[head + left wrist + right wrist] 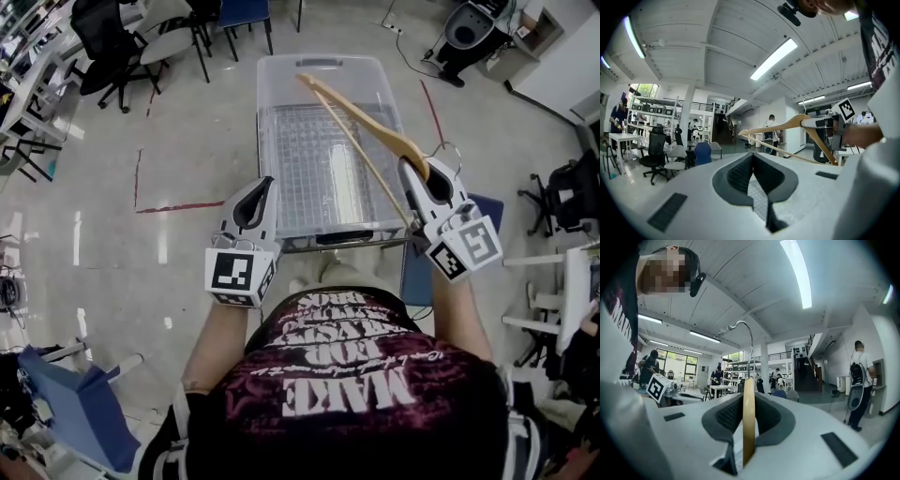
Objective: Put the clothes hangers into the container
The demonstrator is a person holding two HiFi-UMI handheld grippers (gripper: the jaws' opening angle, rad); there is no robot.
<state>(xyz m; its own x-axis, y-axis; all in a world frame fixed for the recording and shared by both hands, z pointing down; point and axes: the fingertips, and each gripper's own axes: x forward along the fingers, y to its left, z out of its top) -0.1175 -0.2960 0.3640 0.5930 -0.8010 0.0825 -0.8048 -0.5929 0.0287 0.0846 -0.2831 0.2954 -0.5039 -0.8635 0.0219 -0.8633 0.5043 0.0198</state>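
A clear plastic container [281, 103] stands on the floor in front of me, and nothing lies inside it. My right gripper [414, 171] is shut on a wooden clothes hanger [361, 117] near its metal hook [448, 150]. The hanger's arms reach up-left over the container. In the right gripper view the wooden hanger [748, 423] stands edge-on between the jaws of the right gripper [749, 393], with the hook [749, 336] rising above. My left gripper [265, 185] hovers at the container's near left corner, shut with nothing in it. The left gripper view shows the left gripper [753, 155] and the hanger [785, 125] at its right.
Office chairs [117, 47] and desks stand at the far left, and a black chair [562, 192] stands at the right. A blue object [89, 417] sits at my lower left. Red tape lines [169, 207] mark the floor left of the container.
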